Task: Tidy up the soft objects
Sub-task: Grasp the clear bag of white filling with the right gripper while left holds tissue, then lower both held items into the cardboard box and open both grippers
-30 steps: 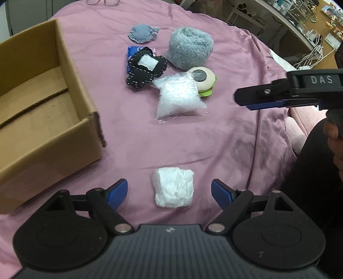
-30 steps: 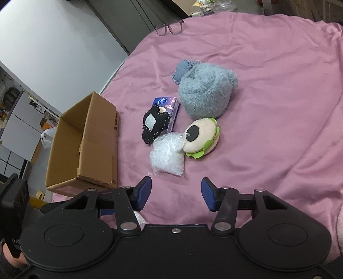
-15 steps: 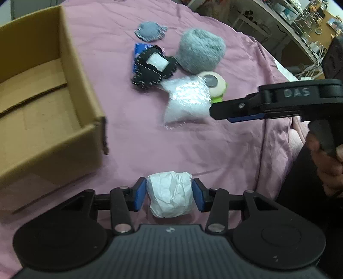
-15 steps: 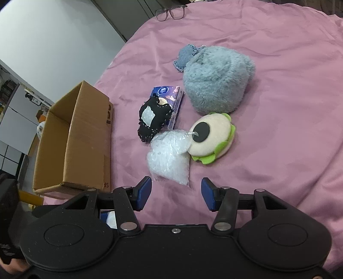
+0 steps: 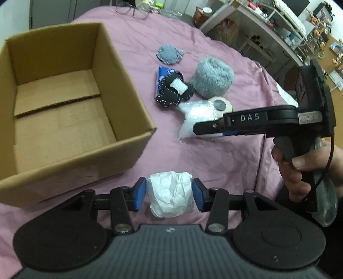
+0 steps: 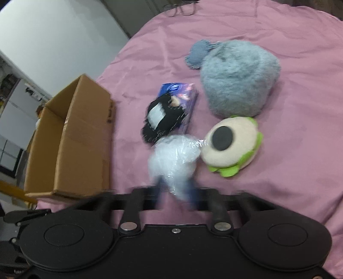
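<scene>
My left gripper (image 5: 169,194) is shut on a crumpled white paper wad (image 5: 170,193) and holds it above the pink cloth, right of the open cardboard box (image 5: 64,103). My right gripper (image 6: 174,191) is blurred; its fingers sit around the lower end of a clear plastic bag of white filling (image 6: 174,158), which also shows in the left wrist view (image 5: 197,118). I cannot tell whether they pinch it. Beside the bag lie a one-eyed green plush (image 6: 230,144), a black stitched pouch (image 6: 163,117), a blue tissue pack (image 6: 182,92), a grey fluffy plush (image 6: 238,77) and a small blue-grey cloth piece (image 6: 198,53).
The box (image 6: 72,141) is empty and stands at the left edge of the pink-covered table (image 6: 289,133). Glasses (image 6: 180,9) lie at the far edge. Shelves with clutter (image 5: 278,28) stand beyond the table on the right.
My left gripper closed on the paper wad and lifted it toward the box. My right gripper moved forward and down onto the plastic bag, its fingers drawing closer together.
</scene>
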The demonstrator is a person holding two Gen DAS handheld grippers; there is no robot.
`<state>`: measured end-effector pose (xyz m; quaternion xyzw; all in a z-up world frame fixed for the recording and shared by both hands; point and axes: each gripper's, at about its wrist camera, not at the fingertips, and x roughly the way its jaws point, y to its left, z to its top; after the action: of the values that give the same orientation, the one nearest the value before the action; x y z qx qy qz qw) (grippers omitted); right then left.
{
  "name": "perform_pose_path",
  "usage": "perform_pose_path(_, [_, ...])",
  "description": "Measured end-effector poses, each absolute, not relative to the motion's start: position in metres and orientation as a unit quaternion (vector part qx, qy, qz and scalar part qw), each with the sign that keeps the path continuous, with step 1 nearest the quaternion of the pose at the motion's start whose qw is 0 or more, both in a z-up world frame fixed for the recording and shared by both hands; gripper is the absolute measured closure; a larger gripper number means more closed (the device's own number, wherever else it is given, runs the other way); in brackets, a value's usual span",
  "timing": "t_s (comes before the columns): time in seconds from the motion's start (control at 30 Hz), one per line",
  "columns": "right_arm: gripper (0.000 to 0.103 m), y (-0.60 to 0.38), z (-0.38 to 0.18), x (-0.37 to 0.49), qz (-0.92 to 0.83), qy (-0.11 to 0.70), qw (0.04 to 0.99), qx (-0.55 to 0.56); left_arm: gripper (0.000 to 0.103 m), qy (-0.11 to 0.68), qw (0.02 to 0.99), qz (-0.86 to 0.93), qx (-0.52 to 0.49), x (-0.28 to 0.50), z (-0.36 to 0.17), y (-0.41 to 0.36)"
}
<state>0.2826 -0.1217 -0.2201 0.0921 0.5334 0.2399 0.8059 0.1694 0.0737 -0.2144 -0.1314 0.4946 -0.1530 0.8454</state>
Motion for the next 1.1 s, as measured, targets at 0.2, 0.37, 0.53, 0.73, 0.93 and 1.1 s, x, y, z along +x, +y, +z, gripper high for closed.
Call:
perform_pose_path(0.2, [0.093, -0.115, -0.204, 0.265, 0.254, 0.510, 0.817, 0.088, 0.058, 0.469, 0.860, -0.136, -0.146, 0.152, -0.198, 0.088])
perform_pose_path(0.37, [0.093, -0.113, -0.186, 0.251, 0.261, 0.491, 0.826, 0.090, 0.058, 0.454, 0.872, -0.123, -0.136, 0.138, -0.182, 0.097])
perform_pose_path(0.53, [0.093, -0.108, -0.167, 0.237, 0.270, 0.471, 0.835, 0.093, 0.058, 0.433, 0.883, -0.115, -0.137, 0.123, -0.166, 0.106])
perform_pose_path(0.73, [0.093, -0.100, -0.147, 0.222, 0.284, 0.449, 0.843, 0.086, 0.058, 0.407, 0.897, -0.098, -0.141, 0.112, -0.153, 0.119])
perform_pose_path(0.93, [0.093, -0.082, -0.133, 0.214, 0.303, 0.433, 0.845, 0.080, 0.058, 0.387, 0.907, -0.083, -0.146, 0.107, -0.142, 0.131])
perform_pose_path(1.1, [0.093, -0.065, -0.126, 0.212, 0.319, 0.424, 0.844, 0.075, 0.058, 0.376, 0.911, -0.072, -0.152, 0.106, -0.137, 0.142])
